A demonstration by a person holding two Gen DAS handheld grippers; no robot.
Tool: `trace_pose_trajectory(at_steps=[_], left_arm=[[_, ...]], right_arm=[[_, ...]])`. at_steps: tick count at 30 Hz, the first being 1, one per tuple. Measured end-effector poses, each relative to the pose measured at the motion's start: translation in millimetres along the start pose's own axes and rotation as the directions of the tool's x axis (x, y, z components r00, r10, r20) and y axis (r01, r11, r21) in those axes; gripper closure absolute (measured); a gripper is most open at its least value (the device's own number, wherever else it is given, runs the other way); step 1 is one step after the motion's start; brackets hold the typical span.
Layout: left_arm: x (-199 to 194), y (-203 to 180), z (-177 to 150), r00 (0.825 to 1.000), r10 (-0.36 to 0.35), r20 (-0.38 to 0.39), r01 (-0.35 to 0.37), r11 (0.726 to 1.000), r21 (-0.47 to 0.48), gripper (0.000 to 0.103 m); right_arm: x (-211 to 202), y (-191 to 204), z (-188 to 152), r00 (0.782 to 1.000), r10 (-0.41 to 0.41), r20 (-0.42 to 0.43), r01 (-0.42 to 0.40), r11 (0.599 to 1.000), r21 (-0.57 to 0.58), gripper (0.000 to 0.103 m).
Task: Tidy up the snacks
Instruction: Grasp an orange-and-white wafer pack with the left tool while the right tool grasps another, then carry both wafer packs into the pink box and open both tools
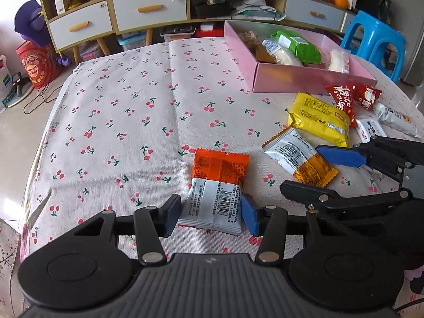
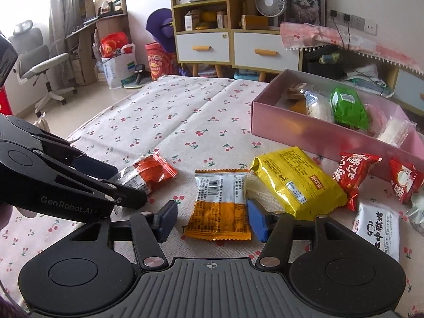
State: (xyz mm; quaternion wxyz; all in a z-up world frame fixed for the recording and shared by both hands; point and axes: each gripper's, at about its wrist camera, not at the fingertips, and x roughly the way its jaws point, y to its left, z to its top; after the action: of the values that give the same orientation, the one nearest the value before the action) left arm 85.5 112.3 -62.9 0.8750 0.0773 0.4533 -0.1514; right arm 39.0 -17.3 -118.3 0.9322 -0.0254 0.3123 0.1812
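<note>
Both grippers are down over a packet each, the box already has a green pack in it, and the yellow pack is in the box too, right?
Not quite. The yellow pack is not in the pink box; the right wrist view shows it lying on the cherry-print cloth in front of the box. The rest stands: the green pack is in the box, and the left gripper and right gripper each straddle a packet.

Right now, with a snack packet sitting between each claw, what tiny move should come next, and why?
Probably squeeze the left gripper shut: the red-and-white packet already lies between its fingers on the tablecloth, ready to lift toward the pink box.
</note>
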Motion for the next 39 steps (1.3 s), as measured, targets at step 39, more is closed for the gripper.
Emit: trace_pose_trajectory(at_steps=[39], left_arm=[[-7,-25,63,0.992,-0.053,0.111,0.083,0.956,-0.280,0.063]], right_arm=[[-58,-149,78,0.999,0.004,0.033,-0.008,0.991,0.132,0.064]])
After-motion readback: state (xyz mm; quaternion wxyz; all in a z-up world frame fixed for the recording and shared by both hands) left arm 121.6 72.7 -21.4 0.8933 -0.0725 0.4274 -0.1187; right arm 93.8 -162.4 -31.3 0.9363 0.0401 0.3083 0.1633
